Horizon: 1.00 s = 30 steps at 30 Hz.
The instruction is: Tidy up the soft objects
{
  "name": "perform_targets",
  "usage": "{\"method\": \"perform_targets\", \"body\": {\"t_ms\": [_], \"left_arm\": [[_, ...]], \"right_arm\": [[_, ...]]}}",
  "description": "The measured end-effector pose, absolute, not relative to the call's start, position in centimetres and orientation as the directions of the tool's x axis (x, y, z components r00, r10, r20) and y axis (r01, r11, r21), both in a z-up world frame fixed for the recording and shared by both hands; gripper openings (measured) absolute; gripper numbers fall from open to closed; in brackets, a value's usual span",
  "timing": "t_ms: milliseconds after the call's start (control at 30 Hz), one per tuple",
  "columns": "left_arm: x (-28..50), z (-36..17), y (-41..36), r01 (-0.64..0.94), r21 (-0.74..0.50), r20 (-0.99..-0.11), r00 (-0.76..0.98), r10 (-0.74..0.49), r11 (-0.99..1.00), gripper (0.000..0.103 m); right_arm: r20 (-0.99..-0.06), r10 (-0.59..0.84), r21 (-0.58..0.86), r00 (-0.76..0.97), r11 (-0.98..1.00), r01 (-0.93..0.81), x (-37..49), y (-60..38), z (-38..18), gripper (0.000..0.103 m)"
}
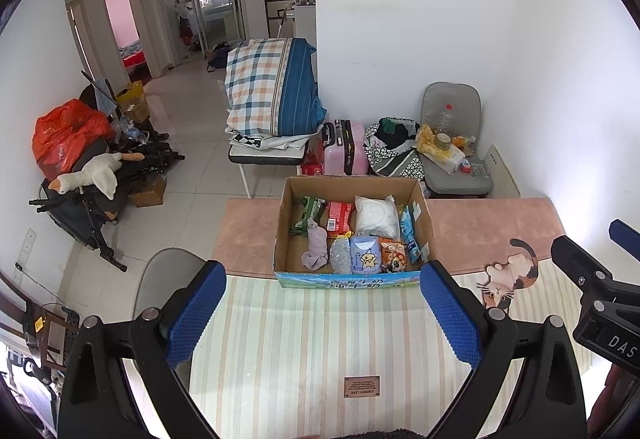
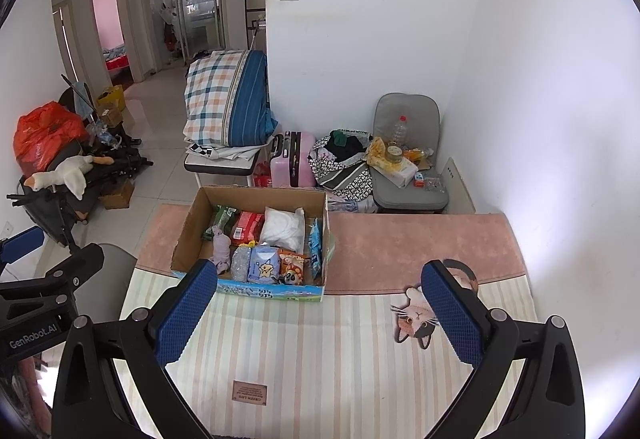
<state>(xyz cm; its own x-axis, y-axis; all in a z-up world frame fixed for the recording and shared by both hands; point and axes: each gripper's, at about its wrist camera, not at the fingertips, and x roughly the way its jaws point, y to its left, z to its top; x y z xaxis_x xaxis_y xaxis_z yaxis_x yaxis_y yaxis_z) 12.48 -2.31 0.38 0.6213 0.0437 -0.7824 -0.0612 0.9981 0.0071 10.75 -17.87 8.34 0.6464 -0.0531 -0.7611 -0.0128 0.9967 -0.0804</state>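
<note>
Black gripper frames, blue textured fingers

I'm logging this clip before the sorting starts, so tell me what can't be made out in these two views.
- Cardboard box: its floor and the lower parts of the packets are hidden by its near wall, both views.
- Brown mat label: print too small to read, both views.
- Cat picture: part covered by the right gripper finger, right wrist view.
- Left gripper: jaws open and empty, body cut off by the bottom edge.
</note>
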Motion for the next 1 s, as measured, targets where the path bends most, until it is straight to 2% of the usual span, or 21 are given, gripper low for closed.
{"method": "perform_targets", "body": {"t_ms": [1000], "left_arm": [[12.24,0.42,-2.52,-0.056,0.001,-0.772,0.635,0.036,0.998,0.1]], "right_arm": [[-0.748,-0.055,-0.096,0.662,0.995,-0.025,10.18,-18.23,9.09,0.103]]}}
